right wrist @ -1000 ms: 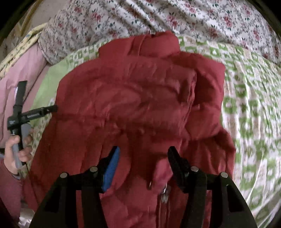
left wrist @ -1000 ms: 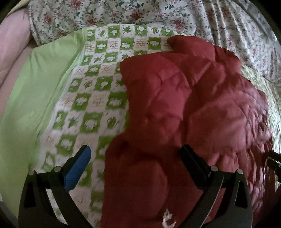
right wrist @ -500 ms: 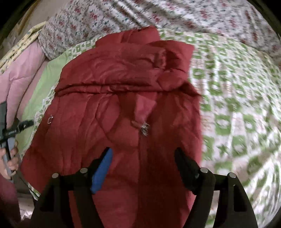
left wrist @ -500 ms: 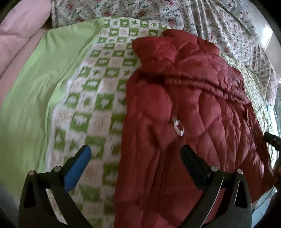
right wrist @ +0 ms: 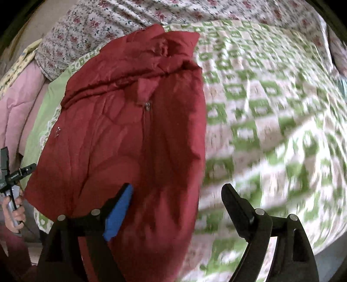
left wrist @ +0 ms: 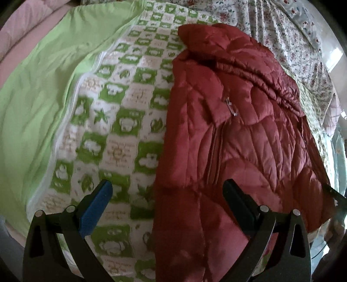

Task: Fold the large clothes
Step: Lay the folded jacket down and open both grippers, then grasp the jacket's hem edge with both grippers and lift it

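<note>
A dark red quilted jacket lies flat on the green-and-white checked bedspread, collar at the far end and a metal zip pull near its chest. It also shows in the right wrist view with its zip pull. My left gripper is open and empty above the jacket's near left edge. My right gripper is open and empty above the jacket's near right edge. The left gripper and the hand holding it show at the far left of the right wrist view.
A plain light-green sheet lies left of the bedspread, with a pink quilt beyond it. A floral sheet covers the far end of the bed. The bedspread stretches wide to the right of the jacket.
Both grippers have pulled back and up from the jacket. The jacket now lies smoother and longer, no longer bunched under the fingers. The right gripper's fingers have spread wider.
</note>
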`<state>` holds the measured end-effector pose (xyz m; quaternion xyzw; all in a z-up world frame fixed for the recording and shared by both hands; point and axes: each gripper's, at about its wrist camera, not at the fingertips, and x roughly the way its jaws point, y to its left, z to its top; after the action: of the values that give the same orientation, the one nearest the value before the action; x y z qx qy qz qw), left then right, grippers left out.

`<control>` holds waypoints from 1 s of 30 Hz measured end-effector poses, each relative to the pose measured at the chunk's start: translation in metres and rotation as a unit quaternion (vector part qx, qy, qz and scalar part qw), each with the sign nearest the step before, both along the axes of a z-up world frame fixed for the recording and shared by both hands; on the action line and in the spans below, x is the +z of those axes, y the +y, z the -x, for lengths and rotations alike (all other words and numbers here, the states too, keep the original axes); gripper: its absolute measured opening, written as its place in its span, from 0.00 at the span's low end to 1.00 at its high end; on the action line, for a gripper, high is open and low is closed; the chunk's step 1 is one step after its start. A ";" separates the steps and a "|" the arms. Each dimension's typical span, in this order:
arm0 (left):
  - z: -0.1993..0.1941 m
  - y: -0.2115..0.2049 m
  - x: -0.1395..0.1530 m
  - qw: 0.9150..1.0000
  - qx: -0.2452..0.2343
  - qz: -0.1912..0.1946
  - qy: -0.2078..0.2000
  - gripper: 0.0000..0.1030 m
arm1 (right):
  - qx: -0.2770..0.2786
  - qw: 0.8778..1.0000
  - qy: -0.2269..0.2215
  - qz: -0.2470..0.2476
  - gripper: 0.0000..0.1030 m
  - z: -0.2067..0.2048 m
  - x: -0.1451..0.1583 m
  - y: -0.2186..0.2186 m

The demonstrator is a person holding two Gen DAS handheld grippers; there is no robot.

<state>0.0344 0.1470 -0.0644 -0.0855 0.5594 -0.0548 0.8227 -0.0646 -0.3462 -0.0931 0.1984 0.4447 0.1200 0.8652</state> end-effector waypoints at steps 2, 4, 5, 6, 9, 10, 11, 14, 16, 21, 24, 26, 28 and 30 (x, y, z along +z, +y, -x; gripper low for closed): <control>0.005 0.002 -0.001 1.000 0.000 0.004 0.002 1.00 | -0.003 1.000 -0.003 -0.010 0.83 0.008 -0.002 0.001; 0.009 0.002 -0.004 1.000 -0.005 0.011 0.006 1.00 | -0.006 1.000 -0.008 -0.020 0.83 0.016 -0.002 0.001; 0.011 0.003 -0.005 1.000 -0.007 0.013 0.008 1.00 | -0.008 1.000 -0.011 -0.025 0.83 0.020 -0.001 0.002; 0.012 0.004 -0.005 1.000 -0.008 0.014 0.009 1.00 | -0.010 0.999 -0.014 -0.030 0.83 0.023 -0.001 0.002; 0.016 0.004 -0.007 1.000 -0.012 0.020 0.014 1.00 | -0.012 0.999 -0.021 -0.033 0.82 0.031 0.000 0.005; 0.017 0.004 -0.007 1.000 -0.013 0.021 0.015 1.00 | -0.012 0.999 -0.023 -0.034 0.82 0.033 0.000 0.006; 0.018 0.004 -0.008 1.000 -0.016 0.020 0.015 1.00 | -0.011 0.999 -0.024 -0.036 0.82 0.035 0.000 0.007; 0.022 0.001 -0.009 0.999 -0.027 0.018 0.019 1.00 | -0.003 0.999 -0.024 -0.047 0.79 0.037 -0.003 0.010; 0.026 -0.002 -0.010 0.999 -0.033 0.017 0.020 1.00 | 0.003 0.998 -0.024 -0.055 0.68 0.039 -0.005 0.014; 0.033 -0.003 -0.012 0.999 -0.033 0.021 0.023 1.00 | 0.009 0.997 -0.025 -0.067 0.62 0.037 -0.007 0.017; 0.035 -0.006 -0.011 0.999 -0.036 0.031 0.020 0.99 | 0.010 0.997 -0.027 -0.070 0.60 0.038 -0.007 0.017; 0.036 -0.009 -0.011 0.998 -0.042 0.034 0.017 0.99 | 0.011 0.996 -0.028 -0.078 0.60 0.038 -0.009 0.017; 0.036 -0.013 -0.013 0.998 -0.046 0.038 0.018 0.95 | 0.013 0.995 -0.026 -0.092 0.60 0.037 -0.013 0.016; 0.036 -0.015 -0.013 0.997 -0.052 0.047 0.019 0.77 | 0.015 0.995 -0.029 -0.094 0.60 0.037 -0.013 0.016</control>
<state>-0.0017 0.1316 -0.0777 -0.0965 0.5754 -0.1220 0.8030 -0.1019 -0.3297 -0.1059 0.2685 0.4087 0.1797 0.8536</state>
